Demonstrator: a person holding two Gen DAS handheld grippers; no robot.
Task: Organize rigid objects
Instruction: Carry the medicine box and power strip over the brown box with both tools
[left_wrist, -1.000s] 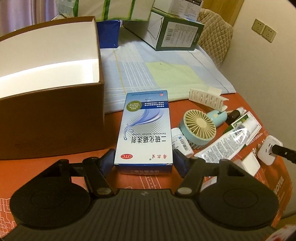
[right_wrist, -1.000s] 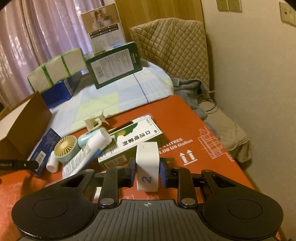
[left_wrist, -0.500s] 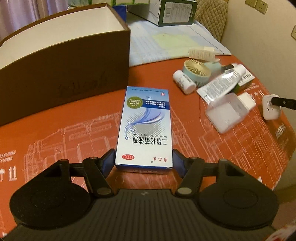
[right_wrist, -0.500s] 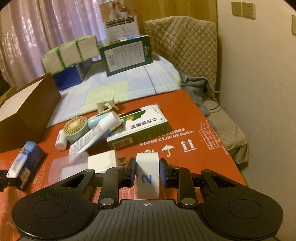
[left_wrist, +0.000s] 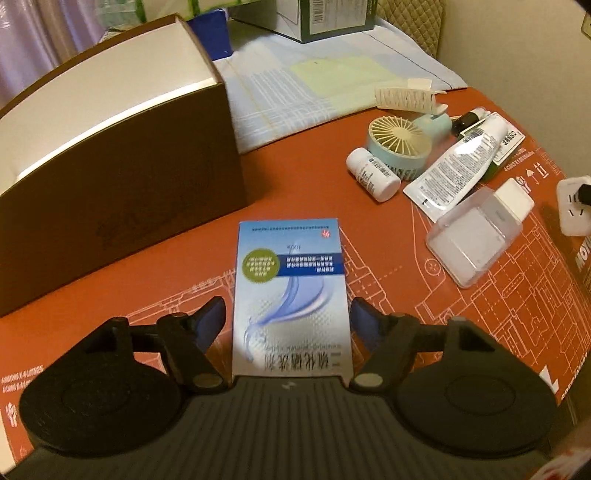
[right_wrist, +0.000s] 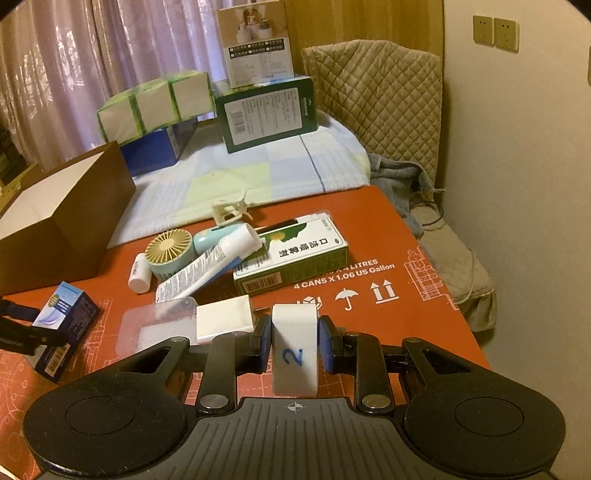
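My left gripper (left_wrist: 288, 314) is open, its fingers apart on either side of a blue and white medicine box (left_wrist: 290, 295) that lies flat on the red cardboard table (left_wrist: 184, 258); the box also shows in the right wrist view (right_wrist: 64, 321). My right gripper (right_wrist: 293, 341) is shut on a white plug adapter (right_wrist: 294, 350) marked "2", which also shows in the left wrist view (left_wrist: 574, 206). An open brown box (left_wrist: 110, 147) with a white inside stands at the left.
On the table lie a small fan (left_wrist: 397, 147), a white pill bottle (left_wrist: 373, 173), a white tube (left_wrist: 458, 166), a clear plastic case (left_wrist: 469, 236), a green carton (right_wrist: 291, 258) and a white hair clip (left_wrist: 406, 98). Boxes (right_wrist: 266, 110) stand on the bed behind.
My left gripper has opened and let go of the medicine box, which now lies on the table in front of the brown box. My right gripper still holds the adapter, drawn back a little.
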